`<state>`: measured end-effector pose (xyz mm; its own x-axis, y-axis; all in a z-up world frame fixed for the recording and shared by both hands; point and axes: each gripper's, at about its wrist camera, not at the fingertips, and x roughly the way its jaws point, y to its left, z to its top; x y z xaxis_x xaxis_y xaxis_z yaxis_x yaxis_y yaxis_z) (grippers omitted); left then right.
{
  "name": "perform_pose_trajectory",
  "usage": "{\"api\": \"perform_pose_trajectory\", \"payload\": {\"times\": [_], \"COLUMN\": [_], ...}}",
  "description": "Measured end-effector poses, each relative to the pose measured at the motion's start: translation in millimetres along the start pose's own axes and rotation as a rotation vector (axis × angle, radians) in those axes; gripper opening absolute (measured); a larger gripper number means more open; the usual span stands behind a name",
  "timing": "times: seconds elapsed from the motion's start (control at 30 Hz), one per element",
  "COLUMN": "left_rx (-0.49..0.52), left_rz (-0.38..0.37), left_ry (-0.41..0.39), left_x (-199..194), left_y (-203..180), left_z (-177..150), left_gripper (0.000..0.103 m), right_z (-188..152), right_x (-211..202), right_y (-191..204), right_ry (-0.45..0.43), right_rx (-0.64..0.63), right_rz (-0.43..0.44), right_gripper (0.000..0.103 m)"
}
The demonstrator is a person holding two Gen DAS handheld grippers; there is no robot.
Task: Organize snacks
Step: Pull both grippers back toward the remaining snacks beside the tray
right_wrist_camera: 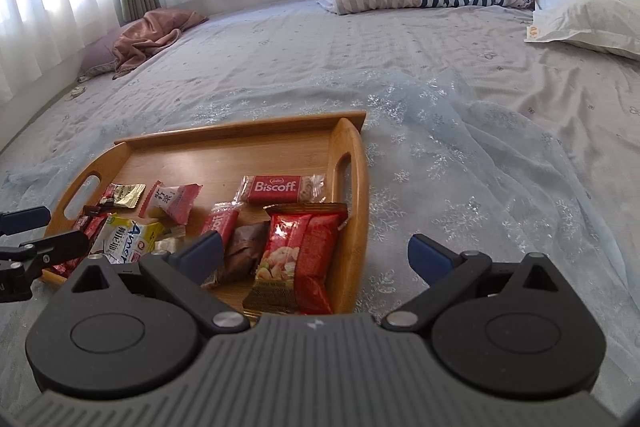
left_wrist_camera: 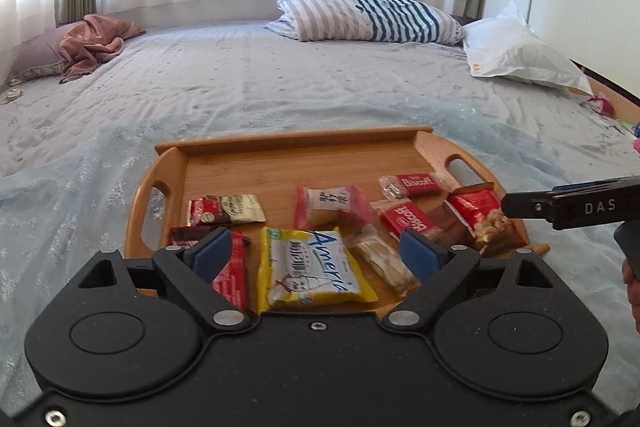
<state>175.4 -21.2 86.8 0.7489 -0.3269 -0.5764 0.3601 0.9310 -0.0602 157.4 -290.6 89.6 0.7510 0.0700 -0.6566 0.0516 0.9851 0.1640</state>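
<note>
- Snack packets all in wooden tray point(left_wrist_camera: 304, 147) on bed point(left_wrist_camera: 280, 83); none outside tray in view.
- Left claw point(left_wrist_camera: 316, 253) spread wide, empty, hovering over yellow Ameria pack point(left_wrist_camera: 312, 275).
- Right claw point(right_wrist_camera: 316, 251) spread wide, empty, over red nut pack point(right_wrist_camera: 296, 259) at tray's right end.
- Packets light, thin foil and plastic film, crinkly, slippery; likely crushable biscuits inside, so gentle pinch.
- Best hold: across flat body or at crimped end seal; yellow pack puffy, probably gives under pads.
- Count, roughly: Biscoff packs point(left_wrist_camera: 412, 185) 2; pink packet point(left_wrist_camera: 332, 205) 1; yellow 1; red nut pack 1; brown wrapper point(right_wrist_camera: 244, 255) 1; clear-wrapped biscuit point(left_wrist_camera: 380, 263) 1; small red/cream packs at left 3, maybe more, overlapped.
- Tray 1.
</note>
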Motion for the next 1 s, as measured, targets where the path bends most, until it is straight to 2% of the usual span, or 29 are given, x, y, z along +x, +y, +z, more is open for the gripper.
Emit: {"api": "perform_pose_trajectory", "payload": {"times": [0.27,0.4,0.53,0.67,0.8,0.93,1.0], "left_rx": [0.023,0.084,0.085,0.076,0.141,0.179,0.221], "left_rz": [-0.161,-0.185,-0.232,-0.275,-0.292,-0.347,-0.339], "left_ry": [0.051,0.063,0.087,0.133,0.165,0.157,0.145], "left_x": [-15.0,-22.1,-23.9,-14.8,-2.9,3.5,5.2], "left_y": [-24.8,-37.8,-41.8,-47.3,-63.3,-71.9,-75.4], "left_z": [-26.8,-42.5,-54.1,-63.0,-72.2,-77.3,-78.9], "left_gripper": [0.091,0.093,0.094,0.094,0.094,0.092,0.088], "right_z": [-13.5,-19.8,-25.8,-33.0,-40.9,-45.0,-45.8], "right_x": [-18.2,-22.6,-24.3,-23.6,-20.3,-19.5,-22.0], "right_y": [-8.4,-8.6,-6.8,-4.3,-1.4,0.2,0.8], "right_ry": [0.0,0.006,0.016,0.032,0.058,0.068,0.059], "right_rx": [0.03,0.049,0.047,0.041,0.035,0.038,0.044], "right_rz": [-0.023,-0.025,-0.031,-0.025,-0.017,-0.03,-0.025], "right_gripper": [0.103,0.103,0.103,0.103,0.103,0.103,0.103]}}
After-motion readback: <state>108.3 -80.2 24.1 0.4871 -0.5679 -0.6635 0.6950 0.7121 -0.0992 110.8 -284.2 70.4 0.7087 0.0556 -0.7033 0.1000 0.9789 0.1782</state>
